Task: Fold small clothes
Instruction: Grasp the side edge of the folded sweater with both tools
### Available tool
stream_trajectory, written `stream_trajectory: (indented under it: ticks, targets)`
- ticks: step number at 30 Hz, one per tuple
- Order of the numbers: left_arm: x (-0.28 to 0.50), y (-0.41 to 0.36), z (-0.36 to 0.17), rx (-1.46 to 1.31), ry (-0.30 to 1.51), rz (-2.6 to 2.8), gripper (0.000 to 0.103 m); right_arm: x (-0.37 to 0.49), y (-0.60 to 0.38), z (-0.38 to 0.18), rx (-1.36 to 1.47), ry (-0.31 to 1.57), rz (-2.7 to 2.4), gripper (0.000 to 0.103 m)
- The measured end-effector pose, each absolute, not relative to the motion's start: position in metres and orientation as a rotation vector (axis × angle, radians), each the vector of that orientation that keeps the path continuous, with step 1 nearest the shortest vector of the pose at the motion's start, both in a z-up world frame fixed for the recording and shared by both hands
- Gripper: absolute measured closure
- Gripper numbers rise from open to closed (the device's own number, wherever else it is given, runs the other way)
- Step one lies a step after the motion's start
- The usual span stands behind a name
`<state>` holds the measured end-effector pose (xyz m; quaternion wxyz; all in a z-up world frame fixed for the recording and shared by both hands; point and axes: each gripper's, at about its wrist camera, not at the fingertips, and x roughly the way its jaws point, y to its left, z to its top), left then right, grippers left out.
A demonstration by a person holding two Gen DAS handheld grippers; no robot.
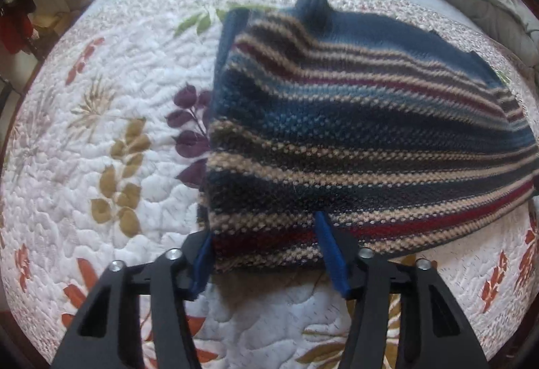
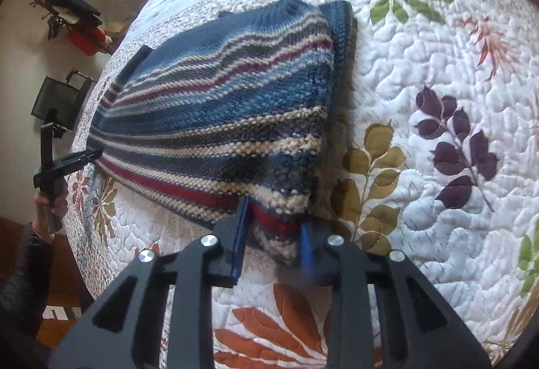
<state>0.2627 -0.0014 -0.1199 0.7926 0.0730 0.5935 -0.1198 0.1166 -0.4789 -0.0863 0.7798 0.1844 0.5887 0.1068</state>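
A striped knit sweater (image 1: 353, 140) lies folded on a bed covered by a white quilt (image 1: 101, 120) printed with leaves. The left gripper (image 1: 266, 247) points steeply down at the sweater's near hem, its blue pads (image 1: 331, 254) standing either side of the corner, the fabric between them; whether they press on it cannot be told. The right gripper (image 2: 274, 234) straddles the hem's other corner, and its pads (image 2: 241, 237) seem to pinch the bunched knit. In the right wrist view, a hand (image 2: 50, 204) holds the left gripper's handle at the bed's edge.
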Motion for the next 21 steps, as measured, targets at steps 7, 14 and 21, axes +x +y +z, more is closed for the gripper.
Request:
stream_trajectory:
  ticks: [7,14,21]
  targets:
    - [0.259,-0.003,-0.11,0.179,1.287,-0.224,0.088,0.113,-0.479,-0.077,0.379,1.273,0.224,0.091]
    - [0.248,0.007,-0.086,0.163,1.285,-0.278,0.09,0.092,-0.475,-0.044,0.305,1.272,0.26,0.094]
    - [0.26,0.01,-0.125,0.164,1.358,-0.243,0.089,0.089,-0.478,-0.092,0.323,1.369,0.199,0.094]
